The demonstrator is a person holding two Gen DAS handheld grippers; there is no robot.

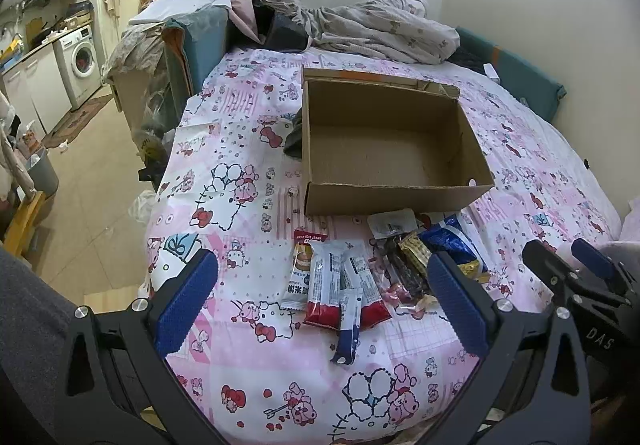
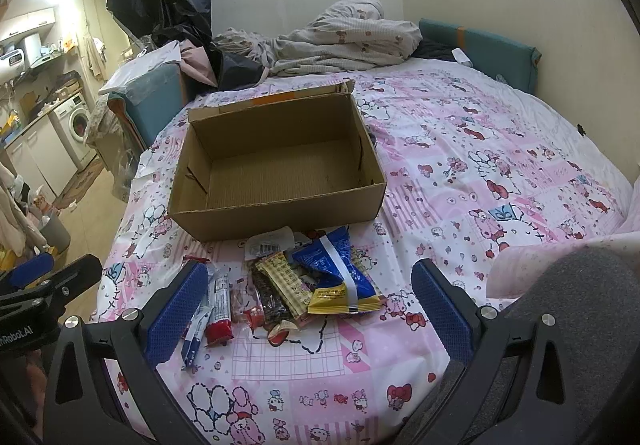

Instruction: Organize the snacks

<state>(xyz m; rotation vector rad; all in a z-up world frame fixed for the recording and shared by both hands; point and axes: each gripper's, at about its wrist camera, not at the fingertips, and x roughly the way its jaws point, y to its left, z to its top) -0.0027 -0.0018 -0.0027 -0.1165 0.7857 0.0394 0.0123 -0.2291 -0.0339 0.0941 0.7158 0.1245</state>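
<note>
Several light, crinkly snacks (image 2: 280, 285) lie heaped on the bed (image 2: 480, 165) before the empty box (image 2: 276, 165). Both your grippers, left gripper (image 1: 324, 301) and right gripper (image 2: 304, 309), gape empty. Pinch slippery wrappers mid-body, likely.

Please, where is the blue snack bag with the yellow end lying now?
In the right wrist view the blue snack bag lies on the pink bedsheet, on the right of the snack pile, just in front of the empty cardboard box.
</note>
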